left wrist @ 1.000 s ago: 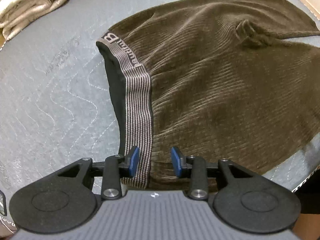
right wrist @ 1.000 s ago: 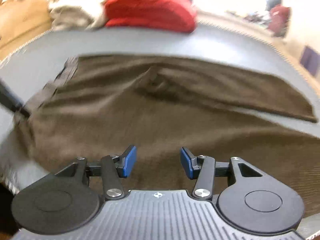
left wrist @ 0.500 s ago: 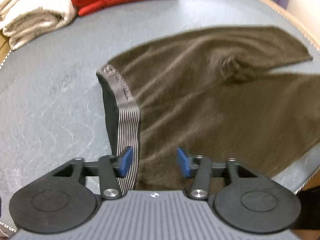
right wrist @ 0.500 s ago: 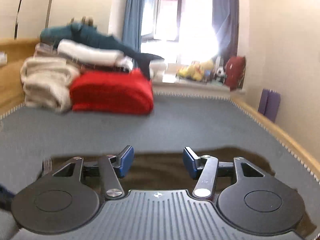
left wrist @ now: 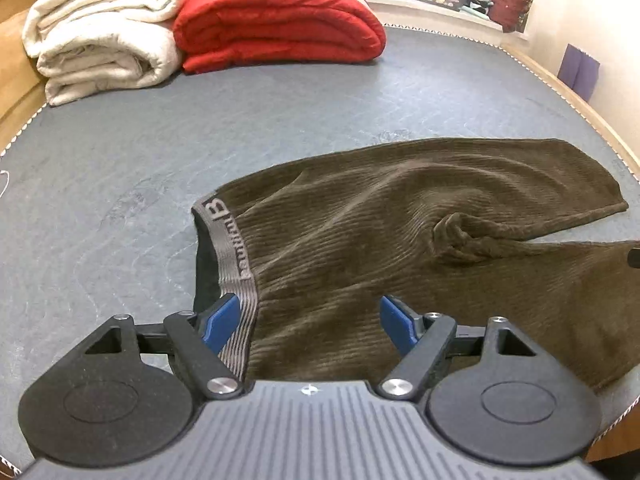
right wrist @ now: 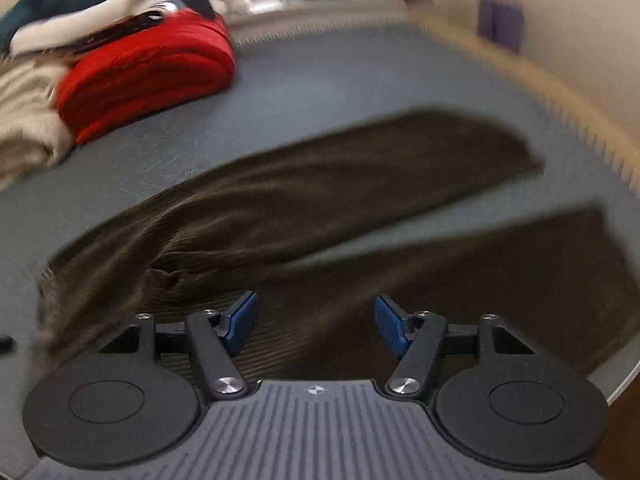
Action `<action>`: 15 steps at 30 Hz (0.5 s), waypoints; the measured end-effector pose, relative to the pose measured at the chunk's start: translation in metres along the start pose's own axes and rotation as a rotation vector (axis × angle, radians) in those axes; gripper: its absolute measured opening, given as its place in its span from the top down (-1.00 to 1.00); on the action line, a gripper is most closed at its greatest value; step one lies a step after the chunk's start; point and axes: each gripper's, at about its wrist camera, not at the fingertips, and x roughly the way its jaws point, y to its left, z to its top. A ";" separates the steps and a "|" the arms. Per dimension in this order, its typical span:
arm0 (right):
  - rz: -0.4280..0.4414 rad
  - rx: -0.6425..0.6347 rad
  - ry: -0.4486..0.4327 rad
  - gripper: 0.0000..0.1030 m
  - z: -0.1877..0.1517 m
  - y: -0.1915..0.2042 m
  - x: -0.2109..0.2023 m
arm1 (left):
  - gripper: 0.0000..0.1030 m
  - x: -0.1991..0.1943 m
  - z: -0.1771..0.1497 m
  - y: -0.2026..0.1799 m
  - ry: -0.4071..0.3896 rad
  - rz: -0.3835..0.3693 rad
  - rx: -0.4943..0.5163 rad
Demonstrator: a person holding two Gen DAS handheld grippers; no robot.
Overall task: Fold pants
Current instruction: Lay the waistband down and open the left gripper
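Note:
Brown corduroy pants (left wrist: 400, 240) lie spread on the grey bed cover, with the striped grey waistband (left wrist: 232, 248) at the left and both legs running right. A bunched fold (left wrist: 460, 236) sits at the crotch. My left gripper (left wrist: 310, 322) is open and empty, hovering over the waistband's near end. In the right wrist view the pants (right wrist: 320, 200) are blurred, with the two legs apart. My right gripper (right wrist: 316, 324) is open and empty above the nearer leg.
A folded red blanket (left wrist: 280, 24) and a cream blanket (left wrist: 104, 32) are stacked at the far left of the bed. The wooden bed edge (left wrist: 576, 96) runs along the right. Grey cover (left wrist: 120, 152) lies between the blankets and the pants.
Both grippers have drawn back and risen from the pants. The left jaws have opened wider. The right view swung up towards the window, then back down onto the legs.

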 end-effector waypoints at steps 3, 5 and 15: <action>-0.050 -0.054 -0.014 -0.29 0.006 0.001 0.006 | -0.44 0.005 0.005 -0.008 -0.008 -0.012 0.011; -0.040 -0.045 -0.013 -0.29 0.002 0.002 0.007 | 0.02 0.009 0.007 -0.014 0.001 -0.003 0.031; -0.049 -0.015 0.014 -0.29 0.001 0.011 0.011 | 0.69 0.008 0.018 -0.040 -0.024 -0.100 0.012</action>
